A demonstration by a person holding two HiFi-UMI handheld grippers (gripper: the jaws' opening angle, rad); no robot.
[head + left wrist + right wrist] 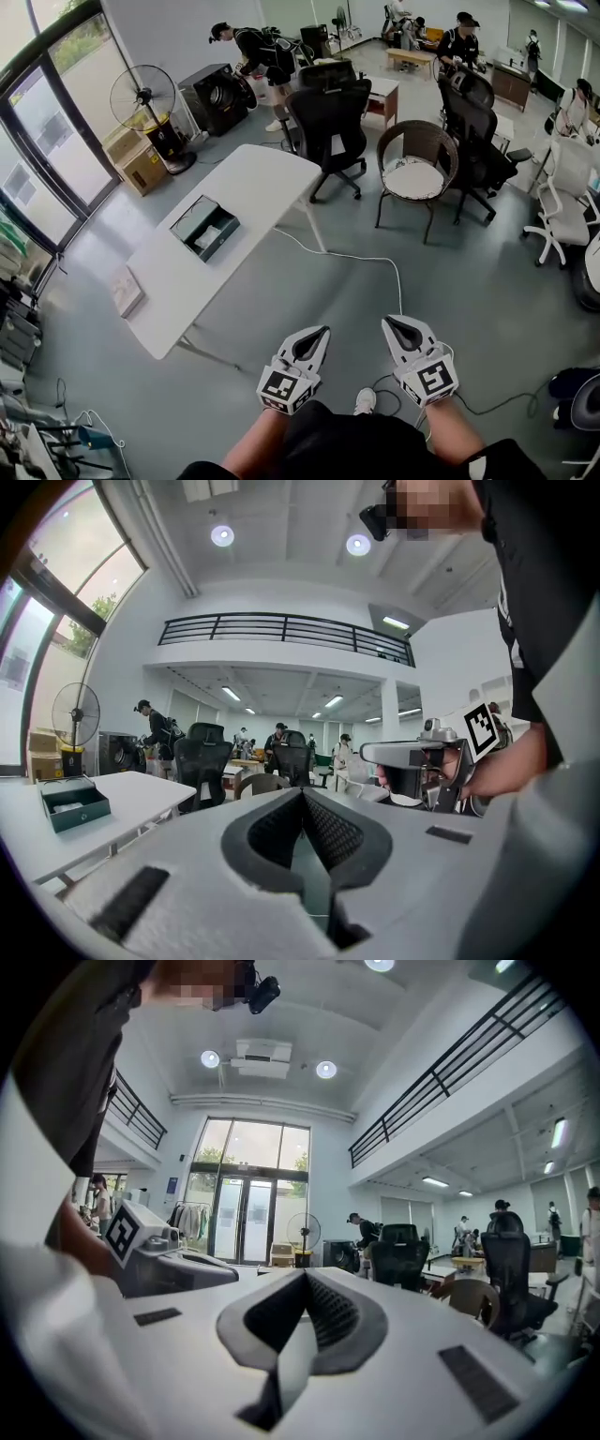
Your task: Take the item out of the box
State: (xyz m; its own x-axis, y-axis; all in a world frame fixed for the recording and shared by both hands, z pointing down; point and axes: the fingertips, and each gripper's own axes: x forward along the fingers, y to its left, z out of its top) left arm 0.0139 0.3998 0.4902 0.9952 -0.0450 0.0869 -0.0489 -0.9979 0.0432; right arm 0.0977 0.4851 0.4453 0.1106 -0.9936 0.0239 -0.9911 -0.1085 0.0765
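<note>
The jaws of my left gripper [302,795] are pressed fully together, the dark ribbed pads meeting in one seam with nothing caught between them. The jaws of my right gripper [305,1277] are closed the same way and are just as empty. I hold the two grippers side by side, low in front of my body, their tips pointing away from me and tilted slightly toward each other. Each carries its cube of black-and-white square markers at the back. They hang above the grey floor [469,281], close to my white shoe [366,401], and touch nothing.

A thin white cable [375,261] runs across the floor ahead of the grippers. Beyond it, well apart from both grippers and off to my left, stands a long white desk [253,178]. On its middle rests the dark green rectangular box [204,228] with its lid open, and a pale item [210,237] lies inside it; I cannot tell what the item is.

Behind the desk's far end stands a black swivel office chair [330,122], and to its right a round brown wicker chair with a white cushion [415,164]. By the tall windows on the left are a black standing fan [141,98] and brown cardboard boxes [136,157]. Several people stand farther back in the room.
</note>
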